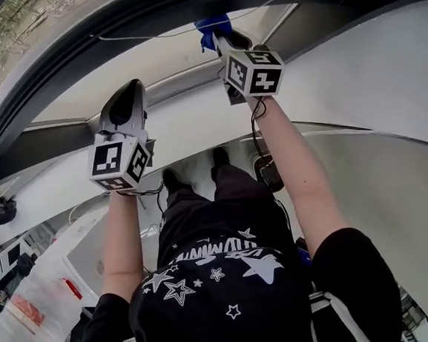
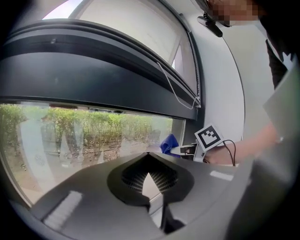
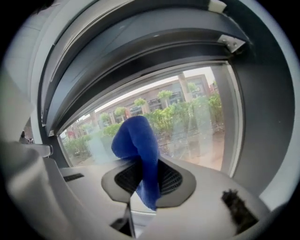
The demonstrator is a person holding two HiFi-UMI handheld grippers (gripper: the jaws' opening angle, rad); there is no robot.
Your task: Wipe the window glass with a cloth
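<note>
cloth (image 3: 140,154) clamped, right gripper (image 1: 224,37) — window glass (image 3: 197,117) edge

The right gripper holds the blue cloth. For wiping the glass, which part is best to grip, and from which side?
Grip the blue cloth at its middle fold, as the right gripper does: the bunched end stands beyond the jaw tips, the thin tail hangs behind. Probably come from the room side, jaws pointing at the window glass, so the bunch meets it first.

Blue cloth (image 3: 140,154) soft, napped; window glass (image 3: 197,122) glossy.
</note>
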